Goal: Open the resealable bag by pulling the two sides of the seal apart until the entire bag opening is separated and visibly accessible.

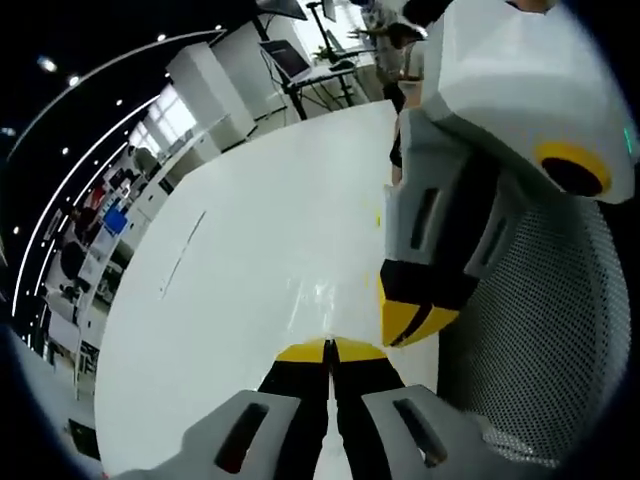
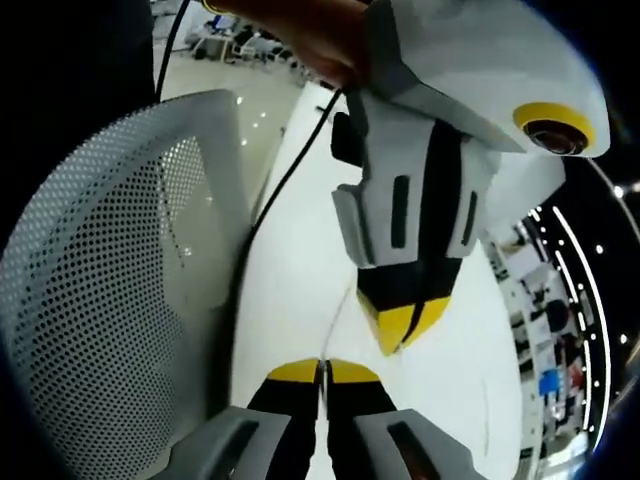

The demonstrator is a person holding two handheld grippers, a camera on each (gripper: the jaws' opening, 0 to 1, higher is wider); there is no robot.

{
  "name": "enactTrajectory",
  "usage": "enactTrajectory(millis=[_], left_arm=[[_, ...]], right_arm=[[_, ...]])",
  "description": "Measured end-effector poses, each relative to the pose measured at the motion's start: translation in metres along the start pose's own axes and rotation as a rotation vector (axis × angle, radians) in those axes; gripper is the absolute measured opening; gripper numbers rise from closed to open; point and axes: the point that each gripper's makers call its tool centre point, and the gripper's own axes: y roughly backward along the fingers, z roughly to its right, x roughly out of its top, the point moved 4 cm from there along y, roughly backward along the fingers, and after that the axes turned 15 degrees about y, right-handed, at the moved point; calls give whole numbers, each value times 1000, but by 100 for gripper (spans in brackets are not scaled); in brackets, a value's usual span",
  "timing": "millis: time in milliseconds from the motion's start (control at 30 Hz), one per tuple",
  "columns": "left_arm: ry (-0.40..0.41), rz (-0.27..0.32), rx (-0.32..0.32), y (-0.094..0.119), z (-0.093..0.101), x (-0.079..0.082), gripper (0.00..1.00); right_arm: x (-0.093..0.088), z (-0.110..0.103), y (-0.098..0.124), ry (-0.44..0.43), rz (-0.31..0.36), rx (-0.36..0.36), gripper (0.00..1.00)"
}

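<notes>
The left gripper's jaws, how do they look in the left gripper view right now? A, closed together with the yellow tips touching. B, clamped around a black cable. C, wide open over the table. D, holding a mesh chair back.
A: the left gripper has its yellow tips pressed together with no gap, above the white table, possibly pinching a thin clear film that is hard to make out.

Both grippers share one build: the left gripper [image 1: 330, 350] and right gripper [image 2: 322, 370] have pale grey slotted shells, black jaws and yellow tips. A black cable [image 2: 285, 180] trails toward eleven o'clock past the person's hand [image 2: 300, 35].
</notes>
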Motion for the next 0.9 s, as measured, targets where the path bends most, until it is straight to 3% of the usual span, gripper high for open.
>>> enactTrajectory(millis=[333, 467, 633, 900], left_arm=[[6, 87, 87, 1, -16, 26, 0], [-21, 153, 191, 9, -29, 42, 0], [-56, 211, 257, 19, -36, 61, 0], [-106, 225, 288, 25, -39, 73, 0]], right_arm=[[-4, -4, 1, -8, -17, 5, 0], [-6, -4, 1, -27, -20, 4, 0], [-10, 8, 4, -54, -27, -49, 0], [-24, 21, 4, -45, -50, -89, 0]])
